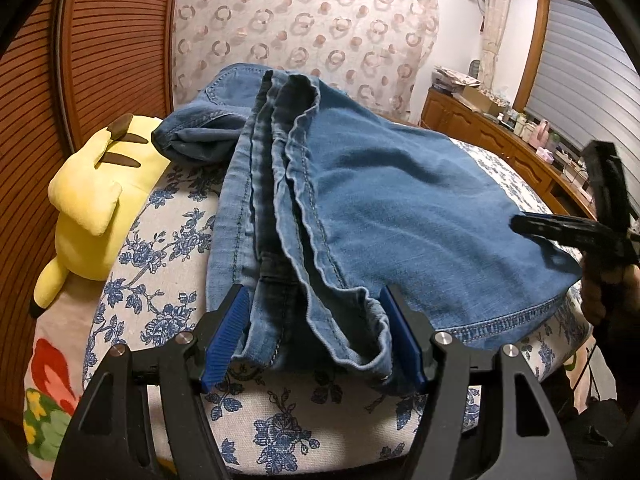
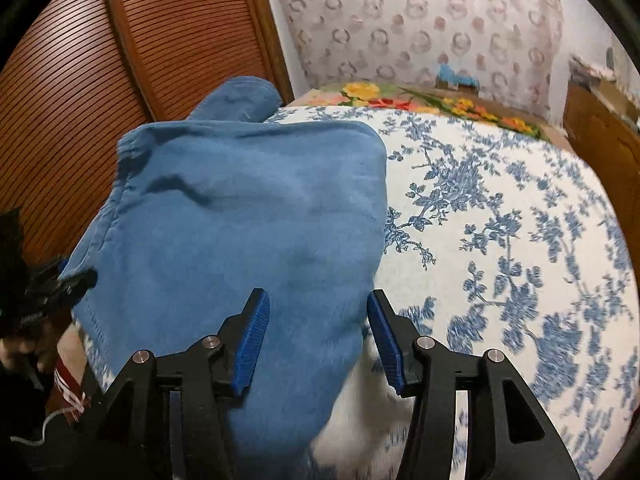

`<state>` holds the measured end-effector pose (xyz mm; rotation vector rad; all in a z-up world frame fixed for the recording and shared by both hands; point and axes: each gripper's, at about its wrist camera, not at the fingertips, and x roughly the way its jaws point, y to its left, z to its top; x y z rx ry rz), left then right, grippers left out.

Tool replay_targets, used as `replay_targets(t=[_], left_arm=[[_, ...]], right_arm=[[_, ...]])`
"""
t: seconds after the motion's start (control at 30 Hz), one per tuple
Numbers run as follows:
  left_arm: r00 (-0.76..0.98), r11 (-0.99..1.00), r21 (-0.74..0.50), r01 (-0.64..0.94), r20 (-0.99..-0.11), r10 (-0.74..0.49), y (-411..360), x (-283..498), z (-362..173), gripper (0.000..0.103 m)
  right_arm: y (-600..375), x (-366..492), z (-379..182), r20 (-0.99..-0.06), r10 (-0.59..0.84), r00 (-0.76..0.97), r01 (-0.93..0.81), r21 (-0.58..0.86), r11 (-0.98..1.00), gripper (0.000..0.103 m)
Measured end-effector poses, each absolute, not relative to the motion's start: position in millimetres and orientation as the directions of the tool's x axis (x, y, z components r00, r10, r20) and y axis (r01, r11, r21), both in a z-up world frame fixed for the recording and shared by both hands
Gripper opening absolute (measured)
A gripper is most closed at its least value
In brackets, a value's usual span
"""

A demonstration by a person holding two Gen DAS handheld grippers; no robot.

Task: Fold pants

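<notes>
Blue denim pants [image 1: 360, 200] lie folded on a bed with a blue-flowered white cover [image 1: 172, 248]. My left gripper [image 1: 312, 332] is open, its blue pads on either side of the bunched hem edges at the near end. The right gripper [image 1: 576, 236] shows at the right edge of the left wrist view, beside the pants' hem corner. In the right wrist view my right gripper [image 2: 316, 332] is open, its blue pads on either side of the near corner of the pants [image 2: 240, 220]. The left gripper [image 2: 60, 280] shows at the far left by the pants' edge.
A yellow plush toy [image 1: 96, 196] lies left of the pants by a wooden slatted door [image 1: 104, 40]. A wooden cabinet [image 1: 500, 132] with clutter stands at the right. A flowered blanket [image 2: 420, 100] lies at the bed's far end.
</notes>
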<state>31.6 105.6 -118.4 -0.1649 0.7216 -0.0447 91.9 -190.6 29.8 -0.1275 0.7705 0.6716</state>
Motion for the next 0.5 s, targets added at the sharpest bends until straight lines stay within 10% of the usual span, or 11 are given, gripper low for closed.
replay_targets(t=[0.4,0.5], left_arm=[[0.751,0.987,-0.162,-0.015,-0.653,-0.096,103,32,-118,0.069],[0.751,0.986,-0.163,-0.015,-0.653,-0.096,102,32,-119,0.069]], right_arm=[[-161,128,18,-0.692,0.519,0.503,-0.587,0.167,0.792,0.053],[-160,128,18,-0.687,0.547,0.478,-0.613,0.185,0.768,0.029]])
